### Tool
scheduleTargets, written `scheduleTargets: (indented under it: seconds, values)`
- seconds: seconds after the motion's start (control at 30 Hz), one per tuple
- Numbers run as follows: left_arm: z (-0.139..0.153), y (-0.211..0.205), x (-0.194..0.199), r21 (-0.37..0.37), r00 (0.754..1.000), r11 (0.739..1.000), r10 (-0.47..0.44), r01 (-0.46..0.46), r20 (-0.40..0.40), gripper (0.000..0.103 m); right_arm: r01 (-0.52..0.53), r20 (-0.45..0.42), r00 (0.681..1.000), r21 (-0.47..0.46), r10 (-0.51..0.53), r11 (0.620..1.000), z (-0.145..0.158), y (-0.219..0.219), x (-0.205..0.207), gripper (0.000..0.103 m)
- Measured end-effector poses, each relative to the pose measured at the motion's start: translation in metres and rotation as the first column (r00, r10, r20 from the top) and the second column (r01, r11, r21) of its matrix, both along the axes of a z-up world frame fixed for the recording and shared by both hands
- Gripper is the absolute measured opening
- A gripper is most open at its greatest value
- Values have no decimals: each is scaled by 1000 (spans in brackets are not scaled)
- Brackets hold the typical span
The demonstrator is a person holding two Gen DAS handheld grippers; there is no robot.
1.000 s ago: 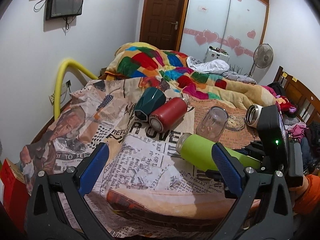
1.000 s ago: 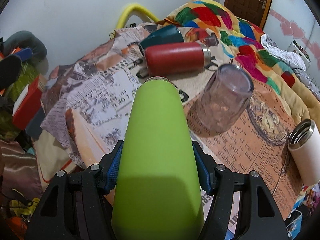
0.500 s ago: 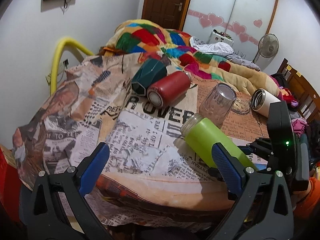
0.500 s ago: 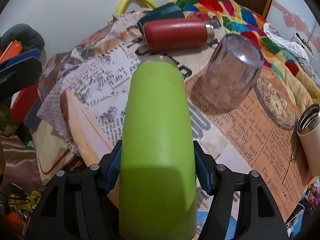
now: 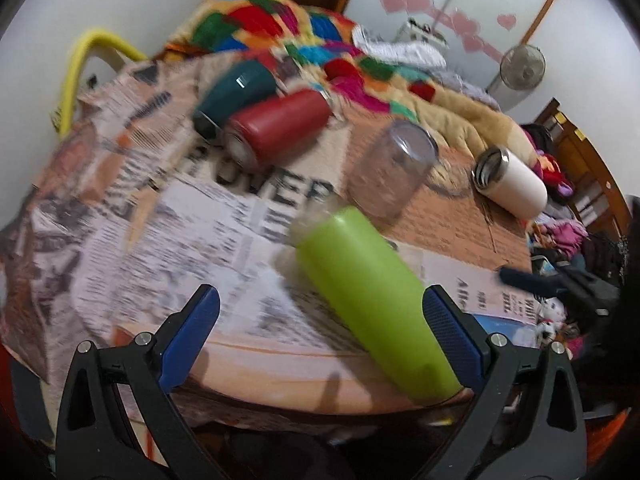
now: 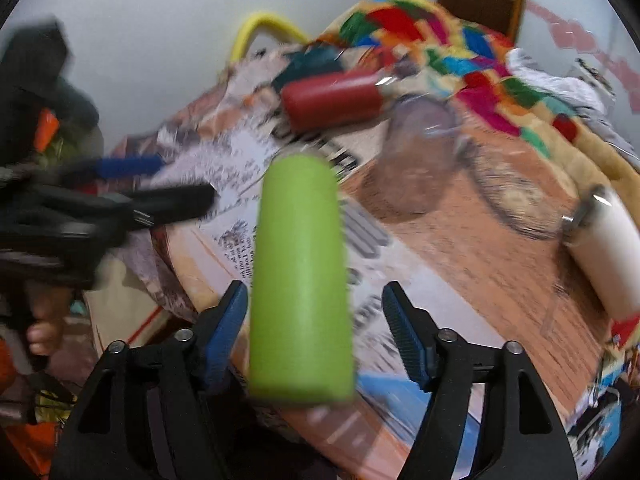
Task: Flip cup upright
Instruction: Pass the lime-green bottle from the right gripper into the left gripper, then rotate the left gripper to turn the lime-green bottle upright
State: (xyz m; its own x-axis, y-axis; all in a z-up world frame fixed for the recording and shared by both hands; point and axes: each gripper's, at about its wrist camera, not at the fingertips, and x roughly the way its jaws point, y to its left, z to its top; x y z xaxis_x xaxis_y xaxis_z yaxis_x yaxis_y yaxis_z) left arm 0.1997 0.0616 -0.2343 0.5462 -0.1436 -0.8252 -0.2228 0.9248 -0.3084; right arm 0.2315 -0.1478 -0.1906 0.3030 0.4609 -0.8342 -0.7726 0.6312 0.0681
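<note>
A lime green cup (image 5: 372,300) lies on its side near the front edge of the newspaper-print cloth (image 5: 224,240), mouth pointing away from me. In the right wrist view the green cup (image 6: 300,276) sits between the fingers with gaps on both sides. My right gripper (image 6: 312,312) is open and not touching it. My left gripper (image 5: 320,320) is open, wide apart, with the cup's base just inside its right finger. The left gripper also shows at the left of the right wrist view (image 6: 132,200). Both views are motion-blurred.
A red bottle (image 5: 280,128) and a dark green cup (image 5: 236,96) lie on their sides at the back. A clear glass (image 5: 392,176) stands upside down mid-table. A white tumbler (image 5: 512,184) lies at the right. A colourful blanket (image 5: 320,44) lies behind.
My right gripper has opened and let go of the green cup, which now lies on the cloth. The left gripper has moved right toward the cup.
</note>
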Motion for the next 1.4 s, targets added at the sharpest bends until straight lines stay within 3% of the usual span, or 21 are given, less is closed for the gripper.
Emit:
scheduleTargets:
  seconds: [0.07, 0.17, 0.3, 0.67, 0.87, 0.97, 1.07, 1.4]
  values:
    - [-8, -10, 8, -19, 999, 1000, -19, 18, -49, 94, 71, 41, 997, 16, -71, 997, 11, -23, -2, 73]
    - [-17, -21, 18, -42, 994, 999, -34, 29, -100, 92, 180, 119, 976, 27, -182, 983, 24, -52, -8, 73]
    - [-23, -32, 29, -35, 988, 999, -22, 16, -151, 90, 272, 117, 952, 90, -282, 958, 31, -77, -12, 73]
    - [-56, -29, 63, 12, 950, 997, 78, -78, -303, 84, 315, 101, 937, 163, -334, 935, 29, -81, -20, 73]
    - [-53, -44, 74, 143, 963, 989, 76, -39, -258, 80, 340, 97, 929, 167, -358, 925, 30, -88, -23, 73]
    - [-50, -49, 77, 189, 971, 982, 51, -6, -232, 73, 350, 97, 925, 167, -368, 922, 31, -90, -24, 73]
    - [-43, -46, 74, 188, 978, 982, 30, 9, -206, 63, 360, 102, 920, 164, -379, 919, 33, -93, -25, 73]
    - [23, -49, 39, 189, 999, 981, -49, 52, -22, 63, 376, 111, 910, 187, -399, 908, 42, -91, -22, 73]
